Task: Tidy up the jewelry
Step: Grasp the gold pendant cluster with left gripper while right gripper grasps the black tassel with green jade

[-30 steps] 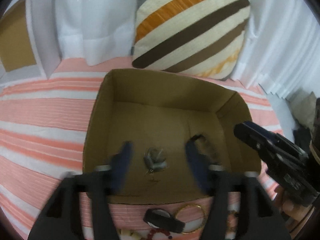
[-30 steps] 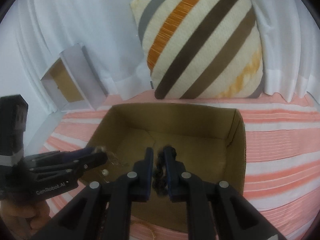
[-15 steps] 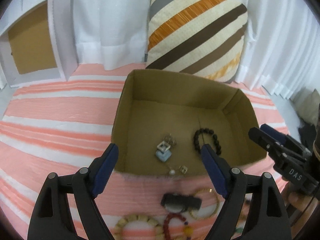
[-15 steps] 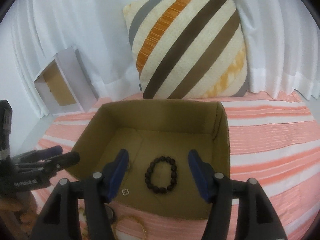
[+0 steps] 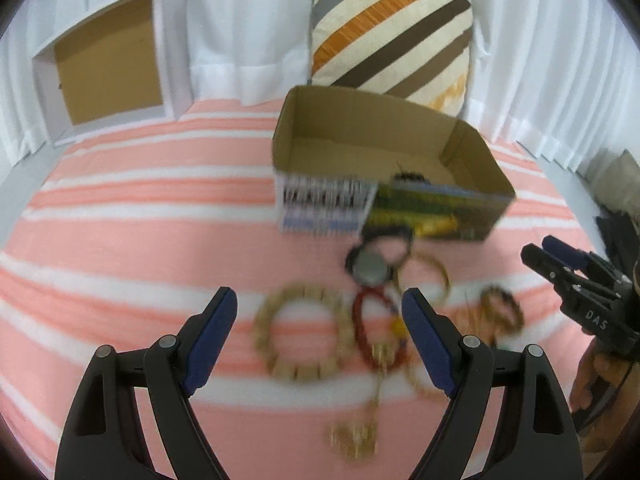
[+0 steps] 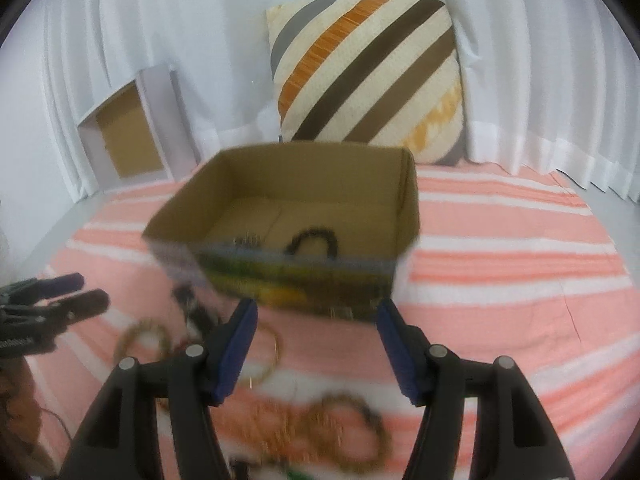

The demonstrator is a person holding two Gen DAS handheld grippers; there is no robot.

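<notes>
A cardboard box [image 5: 332,208] with a printed front wall stands on the striped blanket. A black bead bracelet [image 6: 314,240] lies inside it. In front of the box loose jewelry is spread out: a cream bead bracelet [image 5: 304,332], a red bead bracelet [image 5: 370,332], a watch [image 5: 372,270], a gold bangle [image 5: 430,276] and a brown bracelet [image 5: 502,312]. My left gripper [image 5: 318,304] hovers open over the cream and red bracelets, holding nothing. My right gripper [image 6: 316,312] is open and empty just in front of the box [image 6: 300,280]. Blurred bracelets [image 6: 344,428] lie below it.
A striped cushion [image 5: 392,36] leans on white curtains behind the box. A white box lid [image 5: 108,60] with a brown inside stands at the back left. The right gripper [image 5: 542,247] and a hand [image 5: 592,380] show at the right edge, the left gripper [image 6: 76,292] at the left.
The right gripper opened and left the black bead bracelet in the box. Both grippers drew back from over the box to above the jewelry on the blanket.
</notes>
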